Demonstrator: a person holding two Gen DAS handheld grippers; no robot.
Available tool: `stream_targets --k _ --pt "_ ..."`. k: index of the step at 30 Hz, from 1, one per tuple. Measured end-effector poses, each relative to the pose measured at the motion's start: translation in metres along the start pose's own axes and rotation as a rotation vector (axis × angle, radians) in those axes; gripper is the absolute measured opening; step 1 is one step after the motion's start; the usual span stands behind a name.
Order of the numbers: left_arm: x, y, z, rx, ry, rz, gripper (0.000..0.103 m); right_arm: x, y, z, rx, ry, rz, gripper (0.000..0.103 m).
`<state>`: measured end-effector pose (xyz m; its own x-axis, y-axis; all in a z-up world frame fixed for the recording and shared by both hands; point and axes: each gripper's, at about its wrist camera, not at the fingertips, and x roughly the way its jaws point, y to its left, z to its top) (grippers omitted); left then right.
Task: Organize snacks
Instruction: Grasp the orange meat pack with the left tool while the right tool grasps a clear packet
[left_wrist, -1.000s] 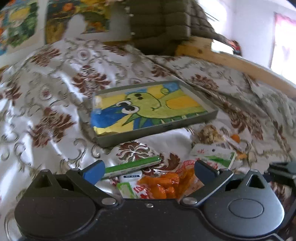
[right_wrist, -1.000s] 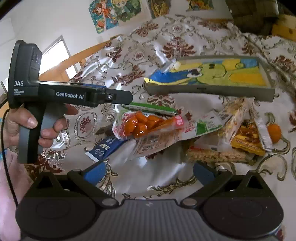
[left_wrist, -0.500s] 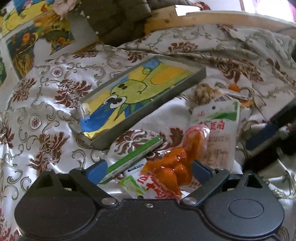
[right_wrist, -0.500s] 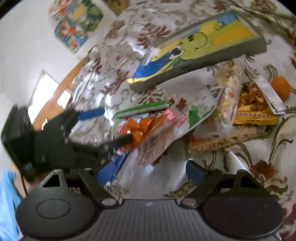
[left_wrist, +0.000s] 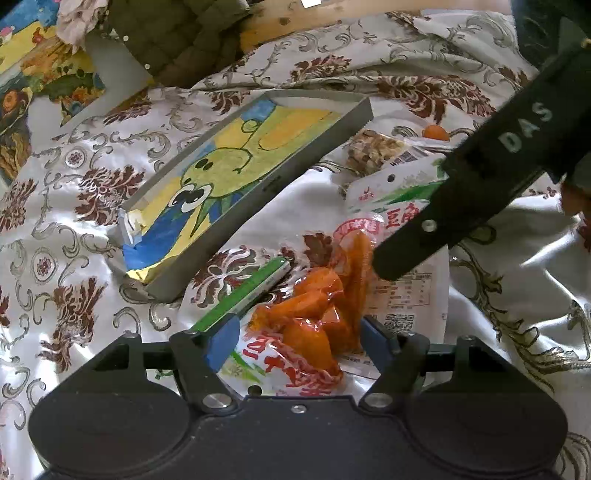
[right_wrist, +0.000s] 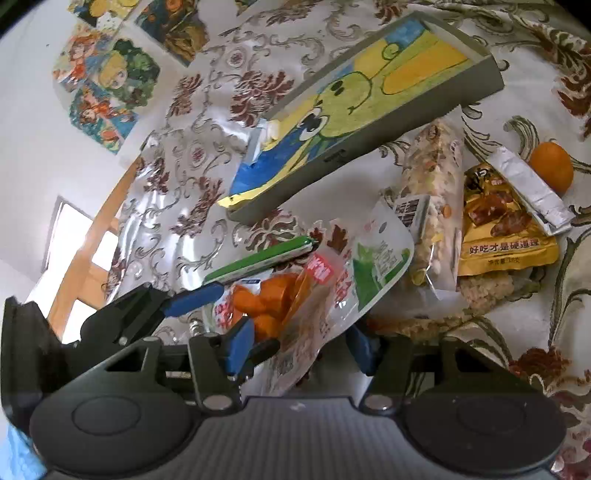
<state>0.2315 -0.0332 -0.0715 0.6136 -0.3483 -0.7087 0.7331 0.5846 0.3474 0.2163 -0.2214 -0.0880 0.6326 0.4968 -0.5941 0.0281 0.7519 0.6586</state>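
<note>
Snacks all lie beside the tray (left_wrist: 321, 155), none inside yet. We straddle the orange packet (left_wrist: 306, 321) with our left gripper (left_wrist: 299, 338) and right gripper (right_wrist: 299, 347), fingers wide, nothing gripped.

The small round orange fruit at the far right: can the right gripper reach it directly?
Probably not directly. The right gripper straddles the clear packet of orange snacks, and the yellow snack bag and silver wrapper lie before the fruit.
</note>
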Motion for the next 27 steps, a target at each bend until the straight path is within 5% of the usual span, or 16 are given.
stream_targets --k 7,13,20,27 --pt "0.014 0.001 -0.001 -0.026 0.031 0.01 0.077 0.009 0.001 -0.001 -0.006 -0.007 -0.045 0.037" --pt "0.014 -0.001 0.002 -0.014 0.019 0.011 0.064 0.003 -0.008 -0.001 0.009 -0.022 -0.059 0.017" --pt "0.004 -0.004 0.003 -0.037 0.003 0.041 0.059 0.003 -0.006 -0.001 -0.025 -0.018 -0.056 0.016" --pt "-0.013 0.024 0.003 -0.228 -0.054 0.062 0.059 -0.003 0.001 -0.003 -0.076 -0.036 -0.055 0.015"
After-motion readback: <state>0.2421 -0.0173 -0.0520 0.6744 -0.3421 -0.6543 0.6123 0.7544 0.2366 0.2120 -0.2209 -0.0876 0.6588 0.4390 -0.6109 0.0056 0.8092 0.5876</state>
